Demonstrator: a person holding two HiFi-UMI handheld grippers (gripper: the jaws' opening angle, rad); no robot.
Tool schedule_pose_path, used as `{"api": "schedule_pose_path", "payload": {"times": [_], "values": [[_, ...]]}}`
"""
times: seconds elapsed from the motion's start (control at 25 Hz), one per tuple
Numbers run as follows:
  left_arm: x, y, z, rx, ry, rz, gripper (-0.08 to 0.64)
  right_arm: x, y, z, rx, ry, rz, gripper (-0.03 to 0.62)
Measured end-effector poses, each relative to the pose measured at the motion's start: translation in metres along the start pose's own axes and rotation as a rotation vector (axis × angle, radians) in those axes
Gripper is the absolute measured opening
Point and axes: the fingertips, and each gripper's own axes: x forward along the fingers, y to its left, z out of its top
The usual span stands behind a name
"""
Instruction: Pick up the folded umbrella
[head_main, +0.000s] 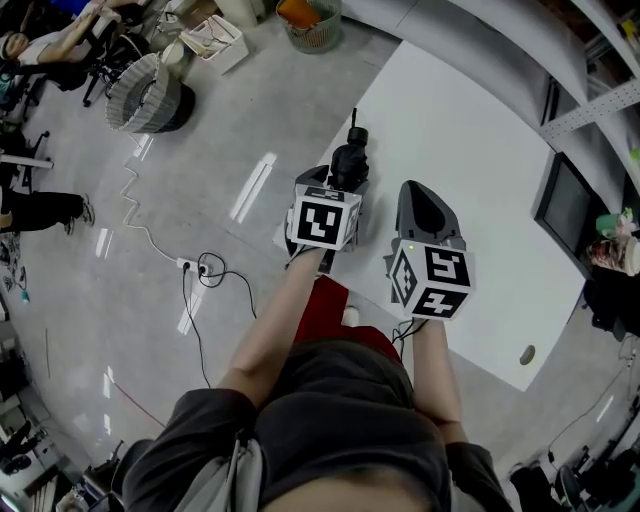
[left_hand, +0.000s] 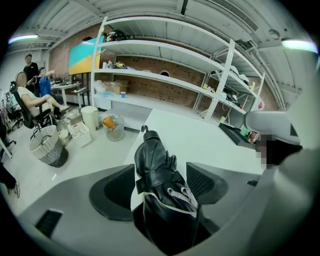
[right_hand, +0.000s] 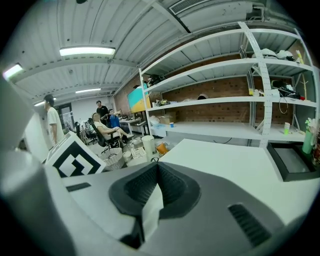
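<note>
Left claw (left_hand: 161, 186) clamped round glossy, creased black folded umbrella (left_hand: 154, 161); right claw (right_hand: 157, 180) pressed together.

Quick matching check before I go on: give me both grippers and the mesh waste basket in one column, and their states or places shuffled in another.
1. left gripper
2. right gripper
3. pale mesh waste basket

A. standing on the grey floor
B. fingers together, nothing between them
C. fingers closed on the black folded fabric umbrella

Pairs: 1-C, 2-B, 3-A
</note>
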Motion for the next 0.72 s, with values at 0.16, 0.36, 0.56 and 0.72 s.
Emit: {"api": "schedule_pose_path", "payload": {"times": [0.16, 0.36, 0.56, 0.72], "values": [[0.006, -0.001, -0.004, -0.003, 0.027, -0.003, 0.31, 0.011, 0.003, -0.003, 0.002, 0.02, 0.016, 0.018], [0.012, 0.002, -0.01, -0.016, 0.07, -0.003, 0.31, 0.021, 0.005, -0.006, 0.001, 0.037, 0.028, 0.018], [0.017, 0.002, -0.014, -0.062, 0.104, -0.019, 0.31, 0.028, 0.008, -0.009, 0.002, 0.05, 0.036, 0.018], [0.022, 0.007, -0.019, -0.066, 0.135, -0.024, 0.31, 0.032, 0.009, -0.01, 0.009, 0.056, 0.031, 0.018]]}}
